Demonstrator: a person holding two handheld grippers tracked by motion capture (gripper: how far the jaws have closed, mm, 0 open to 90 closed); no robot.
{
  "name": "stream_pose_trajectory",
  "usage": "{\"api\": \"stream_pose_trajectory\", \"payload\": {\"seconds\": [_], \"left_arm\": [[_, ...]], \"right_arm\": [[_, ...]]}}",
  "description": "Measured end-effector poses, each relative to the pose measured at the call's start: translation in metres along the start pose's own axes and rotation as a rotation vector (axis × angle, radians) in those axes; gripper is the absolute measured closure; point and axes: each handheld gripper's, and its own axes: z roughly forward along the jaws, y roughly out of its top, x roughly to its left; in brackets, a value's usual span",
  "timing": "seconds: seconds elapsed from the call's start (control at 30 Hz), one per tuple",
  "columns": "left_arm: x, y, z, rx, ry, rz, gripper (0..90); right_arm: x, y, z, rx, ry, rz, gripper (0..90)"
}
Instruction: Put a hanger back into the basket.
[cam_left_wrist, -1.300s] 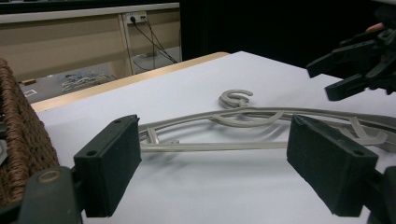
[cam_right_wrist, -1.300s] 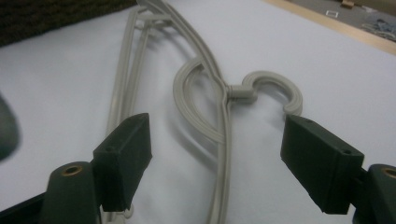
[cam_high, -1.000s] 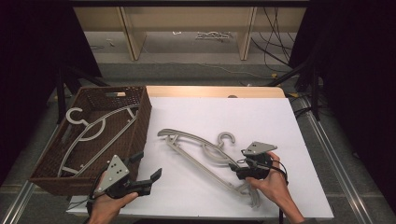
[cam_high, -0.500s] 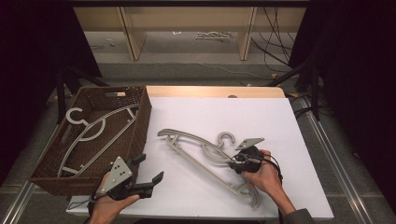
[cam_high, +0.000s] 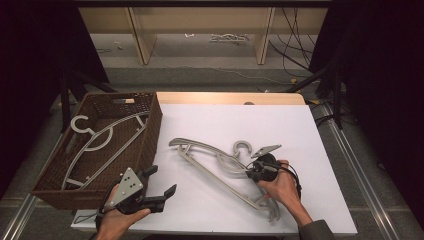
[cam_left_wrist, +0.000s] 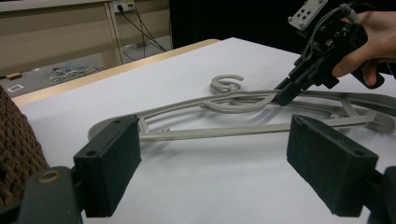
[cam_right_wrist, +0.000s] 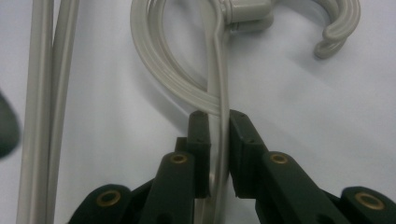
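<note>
A grey plastic hanger (cam_high: 200, 148) lies flat on the white table (cam_high: 280, 120), hook (cam_high: 242, 147) pointing away from me; a second one may lie under it. My right gripper (cam_high: 248, 174) has just been closing, and its pads now pinch the hanger's thin arm (cam_right_wrist: 219, 93) just below the neck loop (cam_right_wrist: 154, 60). The left gripper view shows that gripper (cam_left_wrist: 282, 95) biting the arm from the right. Near the front left edge my left gripper (cam_high: 162, 180) is held open, with nothing between its pads (cam_left_wrist: 109, 170), facing the hanger (cam_left_wrist: 196, 135).
A brown wicker basket (cam_high: 150, 130) stands at the table's left with another grey hanger (cam_high: 100, 140) lying in it. Bare white surface lies between my two grippers. Cables and shelf legs are on the floor beyond the far edge.
My right gripper has slid a little left to the hanger's arm by the neck and shut its jaws on it. The left gripper and the hangers have stayed put.
</note>
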Motion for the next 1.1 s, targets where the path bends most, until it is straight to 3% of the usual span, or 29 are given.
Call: {"api": "stream_pose_trajectory", "payload": {"seconds": [0.33,0.4,0.47,0.57,0.67,0.83,0.93,0.97,1.1], "left_arm": [[0.001,0.001,0.001,-0.008,0.000,-0.007,17.6],[0.000,0.000,0.000,0.007,0.003,-0.008,17.6],[0.000,0.001,0.000,-0.004,0.001,-0.016,17.7],[0.000,0.001,0.000,0.010,0.004,0.001,17.9],[-0.001,0.004,0.002,0.012,-0.001,-0.007,18.1],[-0.005,0.015,0.010,0.040,-0.004,0.021,18.8],[-0.004,0.024,0.020,0.070,0.014,0.038,19.7],[-0.005,0.026,0.024,0.093,0.023,0.040,20.0],[-0.008,0.031,0.042,0.130,-0.006,0.044,19.6]], "right_arm": [[0.002,0.006,-0.015,-0.058,-0.022,-0.013,81.5],[-0.001,0.006,-0.018,-0.056,-0.021,-0.046,81.6],[0.001,0.007,-0.021,-0.090,-0.028,-0.040,81.7],[0.002,0.008,-0.031,-0.094,-0.018,-0.070,81.7],[0.001,0.009,-0.035,-0.119,-0.034,-0.149,81.8],[0.004,0.007,-0.042,-0.154,-0.036,-0.210,81.8],[0.005,0.006,-0.045,-0.166,-0.033,-0.246,81.8],[0.007,0.005,-0.049,-0.142,-0.017,-0.246,81.8],[0.013,0.004,-0.054,-0.163,-0.011,-0.306,81.8]]}}
